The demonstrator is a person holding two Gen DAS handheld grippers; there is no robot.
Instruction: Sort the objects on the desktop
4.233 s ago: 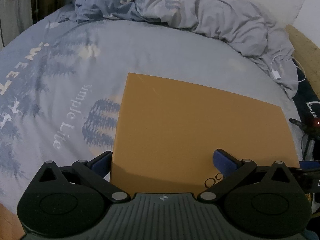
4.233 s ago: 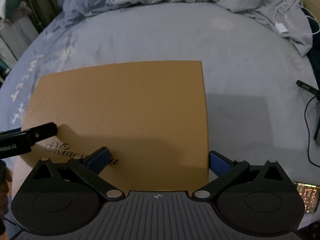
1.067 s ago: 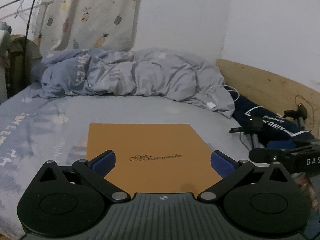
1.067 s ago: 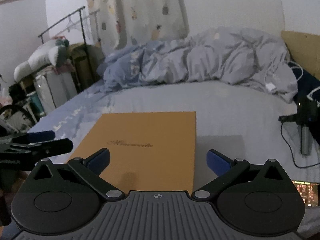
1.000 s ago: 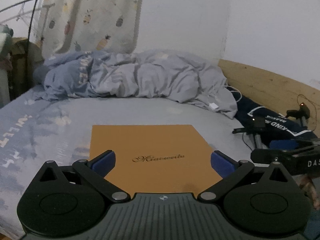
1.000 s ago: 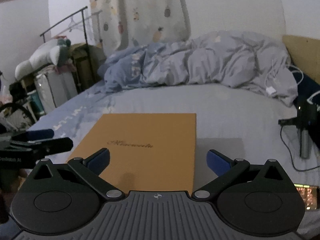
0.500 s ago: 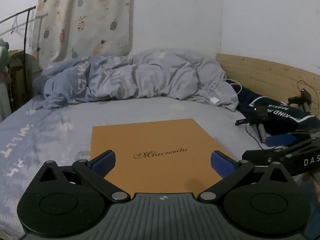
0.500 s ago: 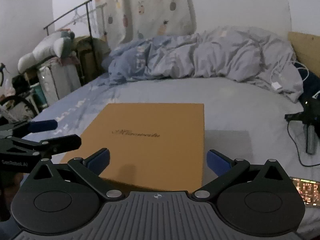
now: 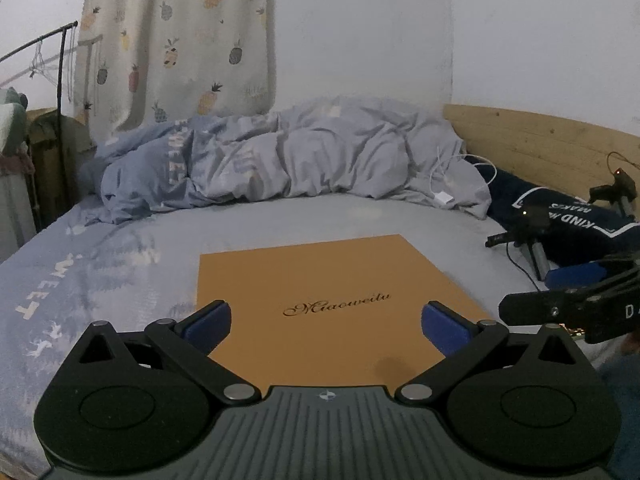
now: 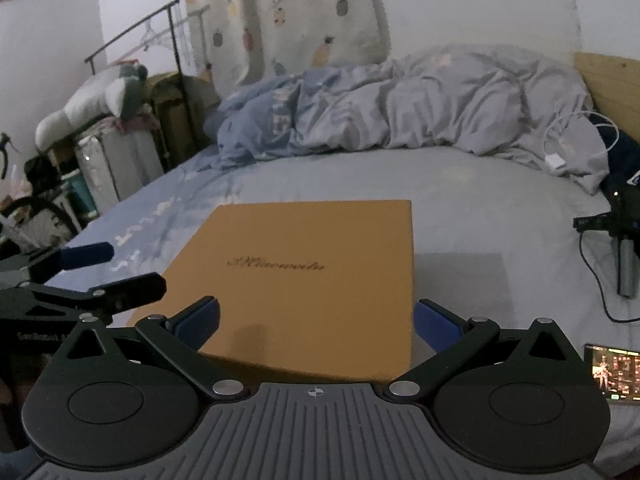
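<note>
Two tools hover wide open and empty above a bed in a dim bedroom, the left tool and right tool both aimed at an orange box lying flat on the sheet near the bed's front edge. No object is yet gripped; the sorting appears barely begun. Next, one tool would likely need to lower and close on the box's edge.

Dim room: pineapple curtain, white wall, rumpled bed.
</note>
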